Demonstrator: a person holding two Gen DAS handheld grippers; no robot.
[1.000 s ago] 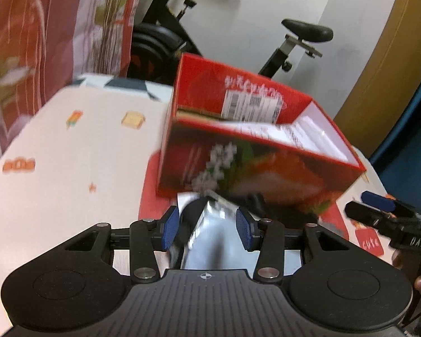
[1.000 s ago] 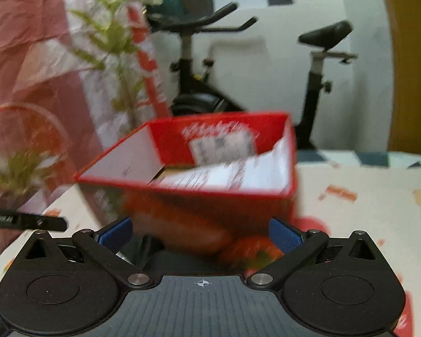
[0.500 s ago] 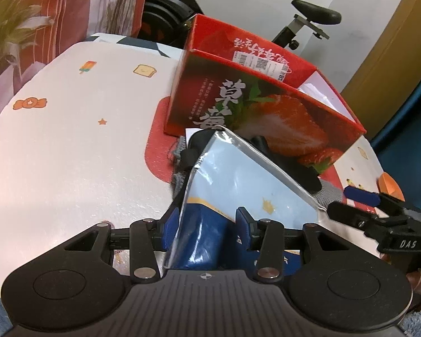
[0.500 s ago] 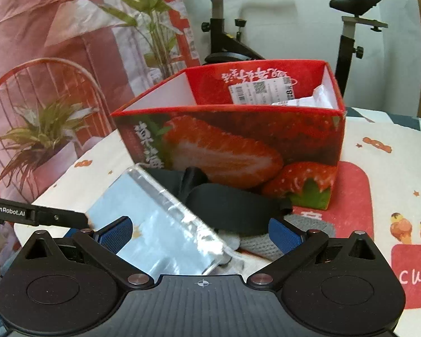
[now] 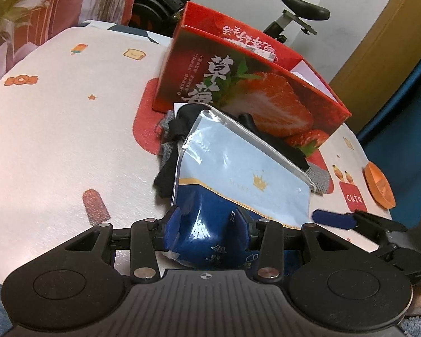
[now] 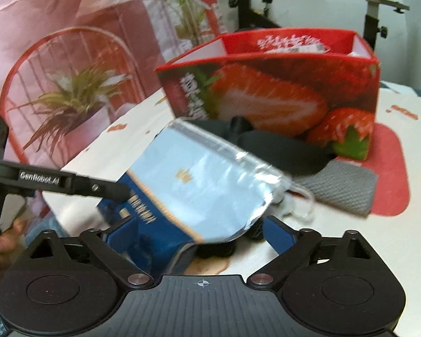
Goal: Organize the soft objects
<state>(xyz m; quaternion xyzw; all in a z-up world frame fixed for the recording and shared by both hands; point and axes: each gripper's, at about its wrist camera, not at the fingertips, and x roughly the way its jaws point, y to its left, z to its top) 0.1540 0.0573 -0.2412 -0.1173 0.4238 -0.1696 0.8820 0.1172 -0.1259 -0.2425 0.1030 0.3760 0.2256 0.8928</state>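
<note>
My left gripper (image 5: 207,223) is shut on the dark blue bottom of a blue and silver soft pouch (image 5: 238,174), held tilted above the table; the pouch also shows in the right wrist view (image 6: 199,185). My right gripper (image 6: 199,230) is open, its fingers on either side of the pouch's lower part, not pressing it. Black cloth items (image 5: 171,129) and a grey knitted cloth (image 6: 342,188) lie in front of the red strawberry box (image 5: 255,90), which is open at the top with white paper inside.
The table (image 5: 56,129) has a white cloth with cartoon prints and red patches. An orange disc (image 5: 379,185) lies at its right edge. An exercise bike (image 6: 379,8) and patterned curtains stand behind the table.
The left gripper has pulled back and lifted the pouch away from the box. The right gripper has moved in until its open fingers flank the pouch.
</note>
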